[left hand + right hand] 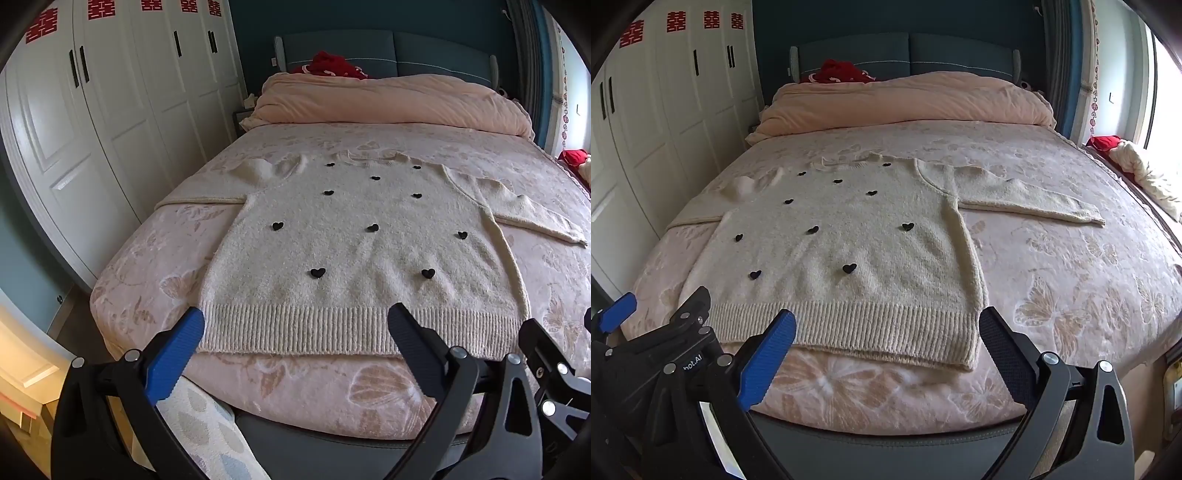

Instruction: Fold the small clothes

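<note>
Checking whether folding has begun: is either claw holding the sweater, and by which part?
Nothing is held. The left claw and right claw are open above the sweater hem.

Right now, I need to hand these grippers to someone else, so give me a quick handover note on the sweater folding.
Left gripper: open, empty, hovering at the near hem.
Right gripper: open, empty, over the hem's right corner.
Cream sweater with black hearts lies flat, front up, on the bed, hem toward you. Its right sleeve is spread out to the side; the left sleeve runs toward the bed's left edge.
Done: sweater laid out. No fold made yet.
Left: fold in both sleeves, then fold the body.
</note>
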A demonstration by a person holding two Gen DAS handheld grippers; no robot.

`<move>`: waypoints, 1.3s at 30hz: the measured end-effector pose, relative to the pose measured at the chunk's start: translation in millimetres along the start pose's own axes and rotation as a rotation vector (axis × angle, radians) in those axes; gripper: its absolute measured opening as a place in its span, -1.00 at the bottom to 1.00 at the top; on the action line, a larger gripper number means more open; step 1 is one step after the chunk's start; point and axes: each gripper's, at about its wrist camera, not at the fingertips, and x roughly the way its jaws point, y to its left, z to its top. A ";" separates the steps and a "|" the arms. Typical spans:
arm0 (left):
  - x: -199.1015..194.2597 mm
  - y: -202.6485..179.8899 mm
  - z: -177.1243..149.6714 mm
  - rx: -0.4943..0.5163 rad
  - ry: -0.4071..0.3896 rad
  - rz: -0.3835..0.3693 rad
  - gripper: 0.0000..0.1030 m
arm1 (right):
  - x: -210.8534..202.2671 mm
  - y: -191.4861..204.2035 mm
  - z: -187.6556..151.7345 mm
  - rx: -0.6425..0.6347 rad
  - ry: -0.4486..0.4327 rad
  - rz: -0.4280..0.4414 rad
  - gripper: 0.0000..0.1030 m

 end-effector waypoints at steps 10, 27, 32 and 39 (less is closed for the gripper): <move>-5.8 0.6 2.2 0.002 -0.014 0.011 0.88 | -6.3 -0.6 1.4 -0.001 -0.007 -0.009 0.90; -9.9 -3.8 2.7 0.003 -0.024 0.018 0.88 | -10.0 -3.1 2.1 0.010 -0.015 -0.015 0.90; -9.6 -3.9 2.2 0.003 -0.022 0.018 0.88 | -10.0 -3.5 2.1 0.012 -0.014 -0.015 0.90; -10.4 -4.0 2.5 0.002 -0.024 0.019 0.88 | -9.2 -3.6 1.6 0.014 -0.010 -0.013 0.90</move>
